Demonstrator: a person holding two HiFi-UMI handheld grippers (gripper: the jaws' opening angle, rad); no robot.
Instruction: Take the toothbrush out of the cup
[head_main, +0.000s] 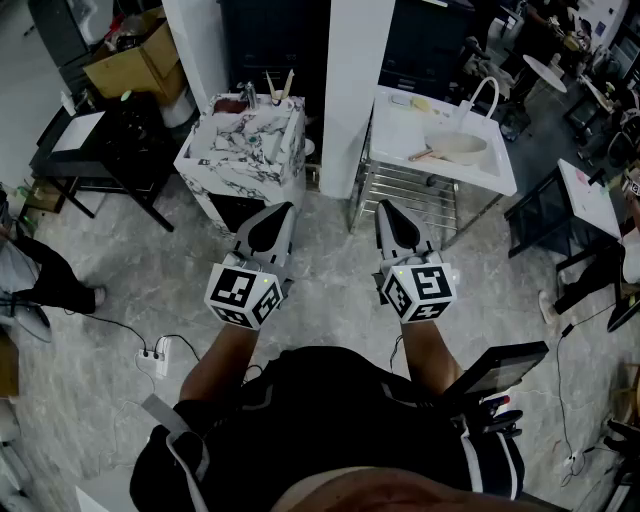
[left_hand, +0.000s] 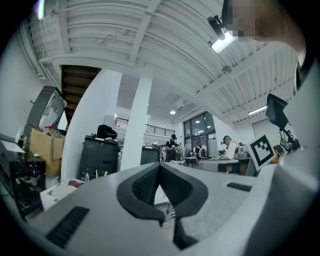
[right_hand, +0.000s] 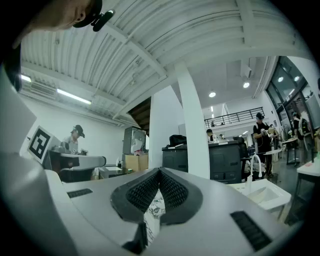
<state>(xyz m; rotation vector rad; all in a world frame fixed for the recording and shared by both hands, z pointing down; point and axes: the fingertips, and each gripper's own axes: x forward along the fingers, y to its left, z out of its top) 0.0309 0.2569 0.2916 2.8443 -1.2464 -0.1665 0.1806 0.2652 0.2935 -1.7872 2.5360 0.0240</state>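
Ahead on marble tabletop (head_main: 245, 140): toothbrush (head_main: 287, 84) upright in cup (head_main: 277, 99), well beyond both tongs. L tongs (head_main: 286, 210) nearer. R tongs (head_main: 383, 206) and L both closed, empty.

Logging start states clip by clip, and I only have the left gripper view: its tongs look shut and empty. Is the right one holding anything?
Observer: No. The right gripper has its tongs shut with nothing between them.
Operator: Where is the toothbrush?
Observer: In the head view, two pale sticks, probably toothbrushes, stand upright at the back of the marble-patterned cabinet; the cup is too small to make out.
Operator: Is either gripper near them?
Observer: No. The left gripper and the right one are both held over the floor, short of the cabinet.
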